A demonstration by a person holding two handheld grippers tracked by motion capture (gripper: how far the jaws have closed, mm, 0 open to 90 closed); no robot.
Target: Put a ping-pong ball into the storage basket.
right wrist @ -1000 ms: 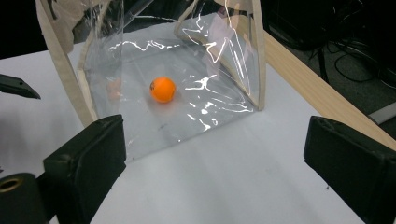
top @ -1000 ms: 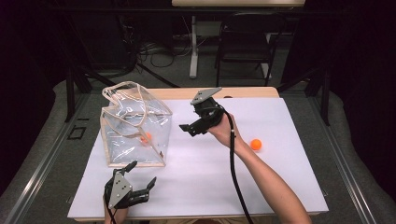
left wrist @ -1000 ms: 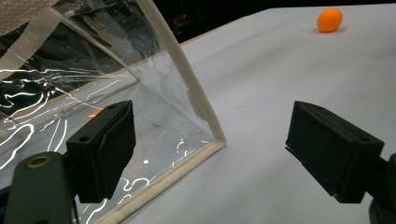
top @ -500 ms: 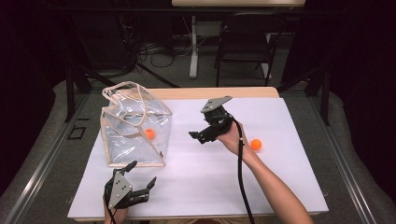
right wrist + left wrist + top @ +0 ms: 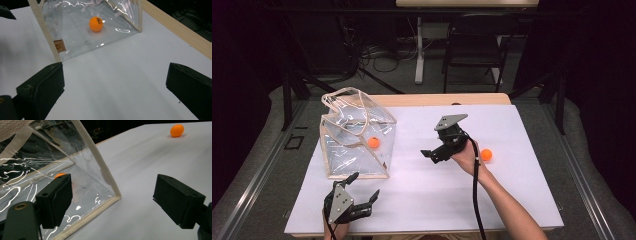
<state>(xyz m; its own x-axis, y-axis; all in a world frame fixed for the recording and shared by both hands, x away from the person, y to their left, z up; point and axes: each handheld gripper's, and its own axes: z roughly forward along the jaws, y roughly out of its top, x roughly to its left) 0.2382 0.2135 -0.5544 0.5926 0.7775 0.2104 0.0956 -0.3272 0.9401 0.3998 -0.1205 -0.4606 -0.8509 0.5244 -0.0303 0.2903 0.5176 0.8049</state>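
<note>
At frame centre our right tongs point(image 5: 432, 154) had just opened wide, empty | ball point(image 5: 373, 142) lay inside bag point(image 5: 343, 159) | left tongs point(image 5: 362, 194) open, empty | second ball point(image 5: 486, 154) waited next

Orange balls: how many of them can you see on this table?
2. One small orange ball lies inside the clear plastic bag at the left; the other orange ball sits on the white tabletop just beside the right hand. None seems hidden.

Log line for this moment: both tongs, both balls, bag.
left tongs: open, empty, near bag corner | right tongs: just opening, empty | clear bag: one orange ball inside | second orange ball: on table, beside right hand
</note>
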